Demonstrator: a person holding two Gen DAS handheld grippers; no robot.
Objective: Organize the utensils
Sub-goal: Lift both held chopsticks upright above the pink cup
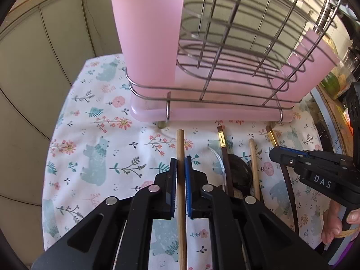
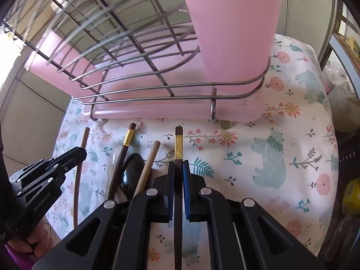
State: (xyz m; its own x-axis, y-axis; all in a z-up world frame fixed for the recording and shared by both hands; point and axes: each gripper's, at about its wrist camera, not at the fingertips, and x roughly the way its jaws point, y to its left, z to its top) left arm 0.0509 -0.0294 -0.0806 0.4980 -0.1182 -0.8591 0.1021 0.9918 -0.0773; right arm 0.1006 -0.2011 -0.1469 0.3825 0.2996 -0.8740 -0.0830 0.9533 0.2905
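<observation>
My left gripper [image 1: 180, 164] is shut on a light wooden chopstick [image 1: 180, 144], whose end sticks out toward the rack. My right gripper [image 2: 178, 166] is shut on a dark chopstick with a gold band [image 2: 178, 145]. Each gripper also shows in the other view: the right gripper [image 1: 274, 154] at the right edge, the left gripper [image 2: 82, 151] at the left edge. Between them on the cloth lie a second gold-banded dark chopstick [image 2: 128, 138], a second wooden chopstick [image 2: 149, 159] and a black spoon [image 2: 132, 171]. A tall pink utensil cup [image 1: 146, 33] stands in the rack's corner.
A wire dish rack [image 1: 202, 99] on a pink drip tray [image 2: 157, 112] stands just beyond the utensils. A floral cloth [image 1: 101, 135] covers the table. A clear plastic utensil [image 1: 217, 157] lies by the spoon. Cabinet panels lie to the left, cluttered items to the right.
</observation>
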